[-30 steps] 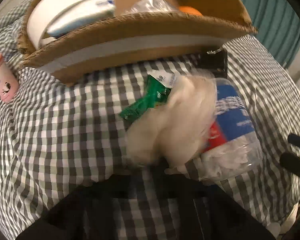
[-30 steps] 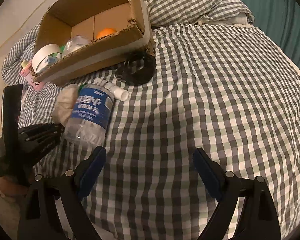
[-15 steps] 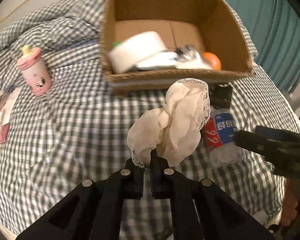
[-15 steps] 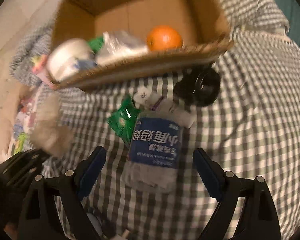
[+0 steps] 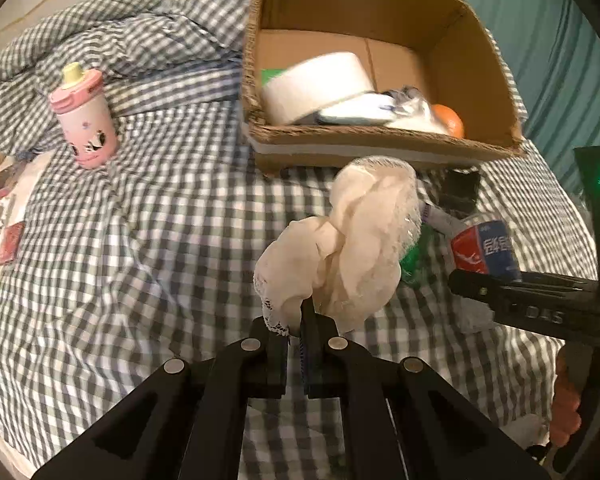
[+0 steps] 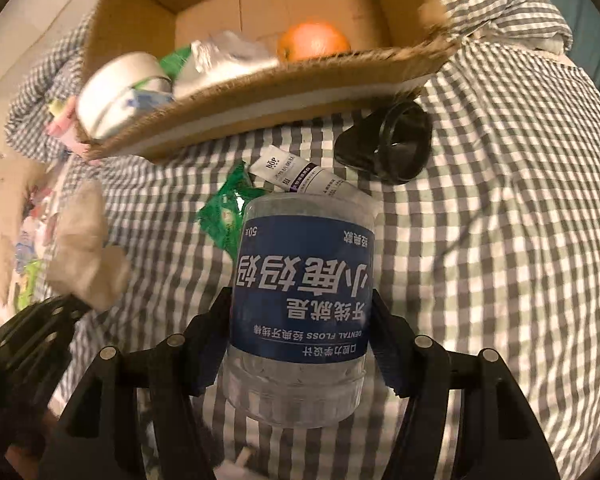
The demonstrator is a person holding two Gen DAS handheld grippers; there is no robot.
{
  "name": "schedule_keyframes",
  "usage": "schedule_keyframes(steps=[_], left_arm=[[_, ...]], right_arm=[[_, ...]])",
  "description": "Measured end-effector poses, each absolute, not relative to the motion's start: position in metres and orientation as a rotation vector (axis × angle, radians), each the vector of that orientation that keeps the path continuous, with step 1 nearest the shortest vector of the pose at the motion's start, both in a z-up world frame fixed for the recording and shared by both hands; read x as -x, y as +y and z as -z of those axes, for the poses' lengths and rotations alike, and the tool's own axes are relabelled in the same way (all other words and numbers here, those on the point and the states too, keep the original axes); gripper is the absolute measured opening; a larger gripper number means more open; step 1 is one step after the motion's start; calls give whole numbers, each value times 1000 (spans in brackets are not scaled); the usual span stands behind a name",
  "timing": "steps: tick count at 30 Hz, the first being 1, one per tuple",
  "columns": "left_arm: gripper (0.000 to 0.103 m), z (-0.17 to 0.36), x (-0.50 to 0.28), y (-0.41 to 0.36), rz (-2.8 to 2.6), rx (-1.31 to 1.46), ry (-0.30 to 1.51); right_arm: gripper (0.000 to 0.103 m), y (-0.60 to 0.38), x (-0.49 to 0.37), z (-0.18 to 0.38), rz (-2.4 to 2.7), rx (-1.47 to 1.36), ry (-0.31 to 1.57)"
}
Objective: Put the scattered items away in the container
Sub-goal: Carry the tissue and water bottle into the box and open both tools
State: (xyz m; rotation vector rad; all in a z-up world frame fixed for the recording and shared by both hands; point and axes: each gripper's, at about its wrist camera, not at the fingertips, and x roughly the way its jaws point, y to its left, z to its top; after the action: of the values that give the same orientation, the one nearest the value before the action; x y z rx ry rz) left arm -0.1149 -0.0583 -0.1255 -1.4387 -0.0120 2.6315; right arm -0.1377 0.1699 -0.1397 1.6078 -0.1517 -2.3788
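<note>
Two claws are loaded: the left claw (image 5: 296, 324) pinches a soft, light lace cloth (image 5: 348, 248) by its bunched end; the right claw (image 6: 300, 316) clamps a smooth, possibly slippery floss jar (image 6: 300, 300) mid-body, near the cardboard box (image 6: 284, 76) on the bed (image 6: 500, 240).

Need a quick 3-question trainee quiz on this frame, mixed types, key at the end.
1. True or false: the left gripper is shut on the lace cloth.
2. Which fruit lies in the cardboard box? A) orange B) banana C) apple
3. Fill in: the right gripper has its fingers on either side of the ____ jar.

Key: 1 true; 2 A, the orange; 3 dental floss, as printed on its blue label.
</note>
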Motion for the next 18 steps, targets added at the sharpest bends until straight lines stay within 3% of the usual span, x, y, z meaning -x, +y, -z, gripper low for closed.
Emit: schedule_keyframes(steps=[7, 14, 18], left_arm=[[4, 106, 108, -44, -2562, 1461, -28], [4, 14, 137, -33, -2626, 1241, -12], [4, -22, 185, -19, -2664, 1165, 31]], right_arm=[[63, 194, 120, 77, 2414, -1465, -159], [63, 193, 161, -27, 2512, -1130, -204], [63, 176, 206, -37, 2485, -1091, -254]])
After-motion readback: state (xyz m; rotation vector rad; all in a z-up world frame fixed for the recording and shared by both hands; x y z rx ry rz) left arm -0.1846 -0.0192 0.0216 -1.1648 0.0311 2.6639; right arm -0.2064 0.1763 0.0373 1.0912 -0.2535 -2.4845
